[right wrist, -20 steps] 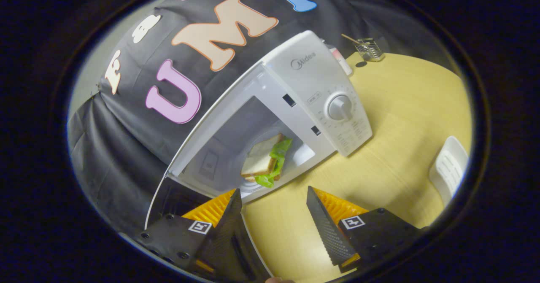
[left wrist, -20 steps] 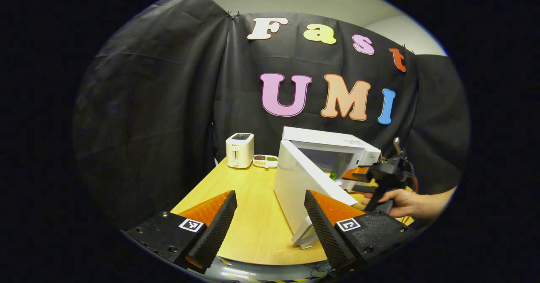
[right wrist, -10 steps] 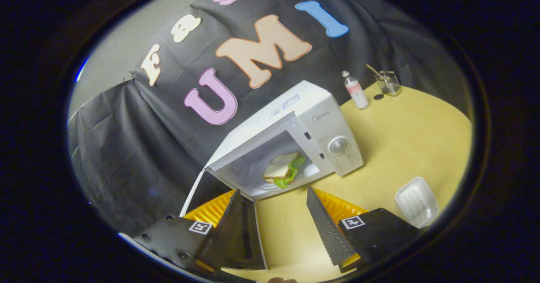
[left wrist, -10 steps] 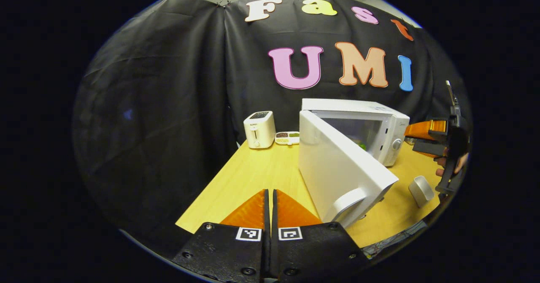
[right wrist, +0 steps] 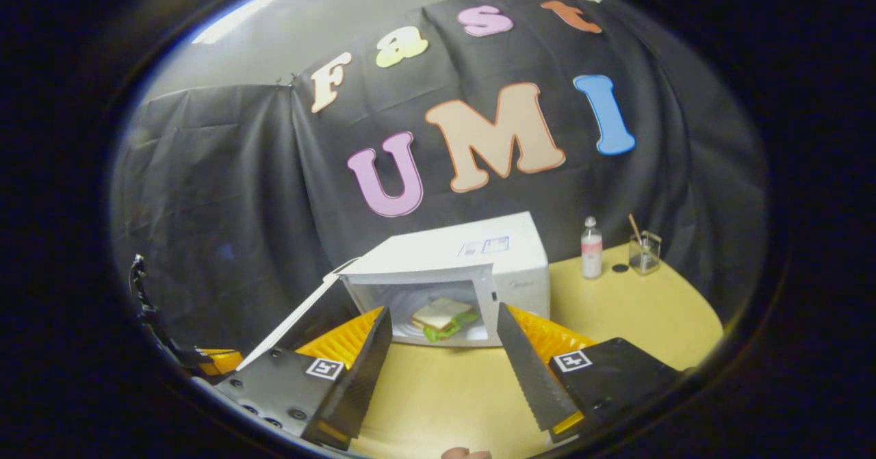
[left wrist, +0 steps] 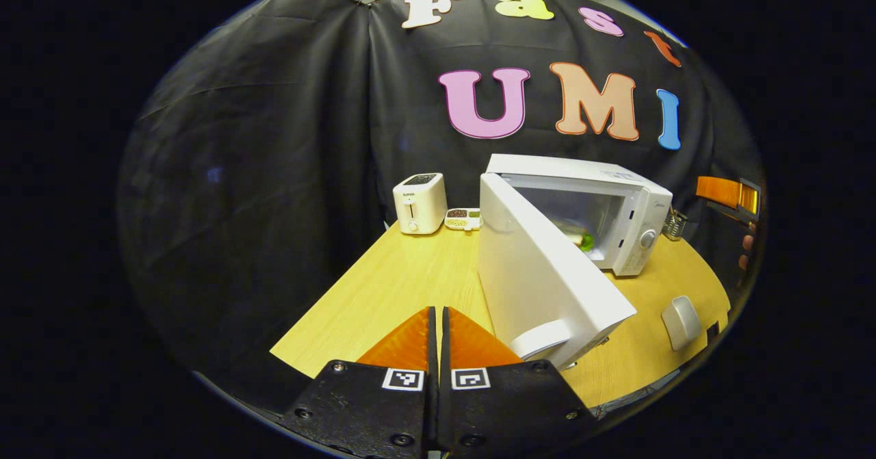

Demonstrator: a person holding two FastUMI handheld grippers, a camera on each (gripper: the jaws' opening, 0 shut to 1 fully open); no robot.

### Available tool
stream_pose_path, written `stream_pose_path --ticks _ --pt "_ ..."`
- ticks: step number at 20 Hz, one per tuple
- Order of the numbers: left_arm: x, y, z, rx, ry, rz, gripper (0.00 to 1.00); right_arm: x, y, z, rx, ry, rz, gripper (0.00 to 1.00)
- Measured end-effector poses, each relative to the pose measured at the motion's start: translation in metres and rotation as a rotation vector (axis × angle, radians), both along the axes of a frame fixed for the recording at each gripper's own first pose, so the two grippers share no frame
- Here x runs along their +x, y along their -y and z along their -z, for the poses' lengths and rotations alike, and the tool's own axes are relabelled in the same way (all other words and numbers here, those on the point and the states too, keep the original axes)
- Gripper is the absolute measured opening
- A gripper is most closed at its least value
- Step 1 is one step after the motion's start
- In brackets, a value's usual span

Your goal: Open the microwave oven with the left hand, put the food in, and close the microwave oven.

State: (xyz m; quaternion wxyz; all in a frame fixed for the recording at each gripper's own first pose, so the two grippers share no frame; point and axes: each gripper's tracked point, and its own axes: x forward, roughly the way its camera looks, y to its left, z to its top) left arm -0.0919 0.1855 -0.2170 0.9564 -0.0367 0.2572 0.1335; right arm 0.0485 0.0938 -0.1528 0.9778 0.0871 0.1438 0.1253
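Observation:
The white microwave [left wrist: 619, 195] stands on the wooden table with its door [left wrist: 537, 274] swung wide open. The door's handle [left wrist: 544, 339] lies just right of my left gripper [left wrist: 438, 314], which is shut with nothing between its fingers and is not touching the door. A sandwich [right wrist: 443, 317] with green lettuce lies inside the microwave [right wrist: 479, 254]. My right gripper [right wrist: 445, 366] is open and empty, held back from the oven's opening. That same gripper [left wrist: 727, 195] appears at the far right edge of the left gripper view.
A white toaster [left wrist: 419, 202] and a small dish of beans [left wrist: 462, 218] stand at the back left of the table [left wrist: 410, 288]. A white empty tray [left wrist: 677, 321] lies near the front right. A bottle [right wrist: 591, 247] and a glass [right wrist: 645, 252] stand right of the microwave.
My left gripper went from open to shut and shifted left of the door handle. My right gripper drew back from the microwave, open, with the sandwich left inside.

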Motion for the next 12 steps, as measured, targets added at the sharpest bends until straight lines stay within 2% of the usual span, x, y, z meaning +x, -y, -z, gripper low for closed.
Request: stream_pose_path --ticks 1,2,3,6,7,12 --pt "0.003 0.004 0.001 0.006 -0.003 0.005 0.01 -0.002 0.008 -0.005 -0.028 0.021 -0.003 0.83" --pt "0.002 0.006 0.002 0.013 -0.006 0.009 0.01 -0.002 0.014 -0.011 -0.045 0.036 0.0 0.95" --pt "0.006 0.012 0.001 0.014 -0.003 0.019 0.01 -0.002 0.02 -0.014 -0.058 0.051 0.003 0.84" --pt "0.017 0.031 0.003 0.034 -0.017 0.049 0.01 -0.002 0.037 -0.019 -0.089 0.095 0.021 0.84" --pt "0.024 0.032 0.003 0.057 -0.011 0.061 0.01 -0.004 0.04 -0.017 -0.097 0.097 0.021 0.95" --pt "0.047 0.064 0.001 0.055 -0.003 0.128 0.01 -0.005 0.054 -0.027 -0.128 0.136 0.032 0.95"
